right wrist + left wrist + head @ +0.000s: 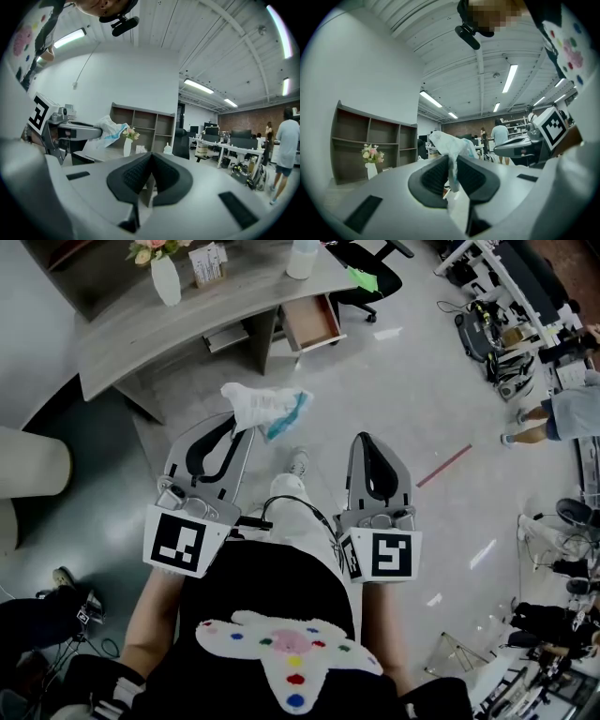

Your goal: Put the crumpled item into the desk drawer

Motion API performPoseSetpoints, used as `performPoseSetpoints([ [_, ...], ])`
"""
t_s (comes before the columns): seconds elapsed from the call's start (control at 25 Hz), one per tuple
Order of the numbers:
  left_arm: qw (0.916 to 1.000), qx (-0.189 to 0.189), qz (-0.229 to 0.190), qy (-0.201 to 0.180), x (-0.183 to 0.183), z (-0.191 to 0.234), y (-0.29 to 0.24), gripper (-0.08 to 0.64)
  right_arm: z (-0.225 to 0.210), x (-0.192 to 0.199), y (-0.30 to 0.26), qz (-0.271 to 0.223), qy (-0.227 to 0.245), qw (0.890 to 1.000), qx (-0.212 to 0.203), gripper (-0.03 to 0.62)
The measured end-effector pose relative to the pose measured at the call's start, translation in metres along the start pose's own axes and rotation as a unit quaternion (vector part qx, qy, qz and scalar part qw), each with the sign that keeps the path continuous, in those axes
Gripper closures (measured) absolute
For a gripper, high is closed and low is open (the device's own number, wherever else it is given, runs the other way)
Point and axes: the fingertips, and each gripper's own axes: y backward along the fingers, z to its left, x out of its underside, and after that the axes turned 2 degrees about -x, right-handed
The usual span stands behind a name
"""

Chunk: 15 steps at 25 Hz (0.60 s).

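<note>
The crumpled item is a white wad with a blue strip. My left gripper is shut on its lower edge and holds it up in the air over the floor. In the left gripper view the crumpled item sticks up from between the dark pads of the left gripper. My right gripper is beside it, shut, with nothing between its pads. The desk drawer stands pulled open under the grey desk, ahead of both grippers.
A white vase of flowers and a small sign stand on the desk. A black office chair is behind the drawer. Workbenches and a person are at the right. A red strip lies on the floor.
</note>
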Motion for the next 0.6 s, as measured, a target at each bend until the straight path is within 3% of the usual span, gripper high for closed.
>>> performPoseSetpoints([
  [0.6,0.9999,-0.016,-0.002,-0.005,-0.001,0.014,-0.064,0.502,-0.038,0.002,-0.057,-0.003,0.005,1.000,-0.025,0.588],
])
